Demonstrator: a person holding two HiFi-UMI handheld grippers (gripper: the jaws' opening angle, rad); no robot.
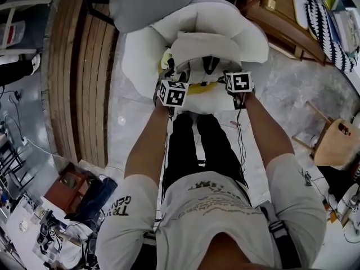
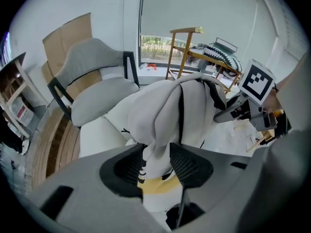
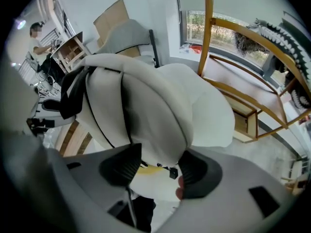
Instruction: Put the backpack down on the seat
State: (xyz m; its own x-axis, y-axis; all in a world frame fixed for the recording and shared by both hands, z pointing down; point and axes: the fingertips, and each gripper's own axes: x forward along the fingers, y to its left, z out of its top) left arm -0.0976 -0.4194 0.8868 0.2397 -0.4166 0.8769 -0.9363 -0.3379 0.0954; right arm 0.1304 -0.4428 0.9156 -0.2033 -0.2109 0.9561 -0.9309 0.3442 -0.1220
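Note:
A white backpack (image 1: 205,52) with black straps stands upright on the white cushioned seat (image 1: 138,58) in front of me. My left gripper (image 1: 173,73) is at its left side. In the left gripper view, a fold of the backpack (image 2: 165,106) hangs between the spread jaws of that gripper (image 2: 156,164), and the pads do not press it. My right gripper (image 1: 232,66) is at the bag's right side. Its jaws (image 3: 158,169) stand wide around the lower bulge of the backpack (image 3: 141,101) without clamping it. A yellow patch (image 1: 205,88) shows under the bag.
A grey chair (image 1: 149,1) stands behind the white seat, with a slatted wooden platform (image 1: 84,66) to the left. A wooden rack (image 1: 281,21) is at the back right and a wooden stool (image 1: 337,142) to my right. A person (image 3: 36,38) stands far off.

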